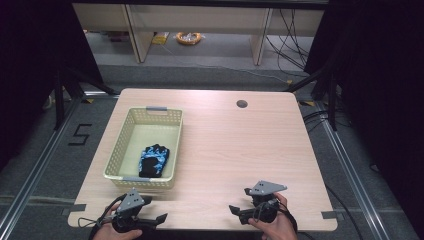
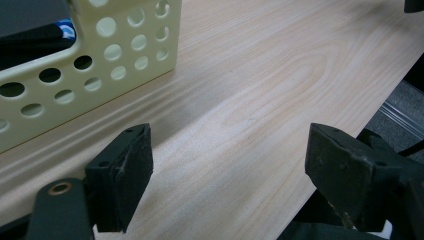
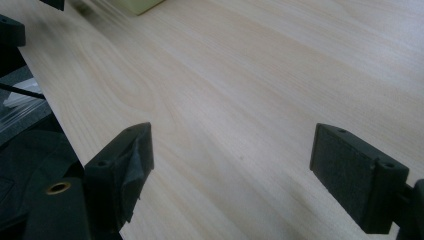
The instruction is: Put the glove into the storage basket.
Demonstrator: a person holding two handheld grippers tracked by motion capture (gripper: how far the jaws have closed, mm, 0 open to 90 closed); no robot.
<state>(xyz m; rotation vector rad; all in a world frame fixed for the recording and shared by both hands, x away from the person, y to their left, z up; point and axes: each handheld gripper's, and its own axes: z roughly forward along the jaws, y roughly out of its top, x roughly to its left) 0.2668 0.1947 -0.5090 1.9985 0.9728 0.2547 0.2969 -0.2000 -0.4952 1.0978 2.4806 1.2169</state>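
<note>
Glove [image 1: 153, 161], black with blue pattern, lies flat in the near end of the cream basket [image 1: 129, 123]. Likely soft, light and floppy; a pinch at the cuff or a bunched fold should hold best. Basket sits on the left of the wooden table [image 1: 240, 150]. Left gripper [image 1: 159, 219] and right gripper [image 1: 236, 211] rest at the near edge, both jaws apart, nothing between them.

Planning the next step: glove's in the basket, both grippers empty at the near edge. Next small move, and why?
Probably hold both grippers at rest: the blue-and-black glove already lies inside the basket, and the left gripper and right gripper stand open and empty over the table.
</note>
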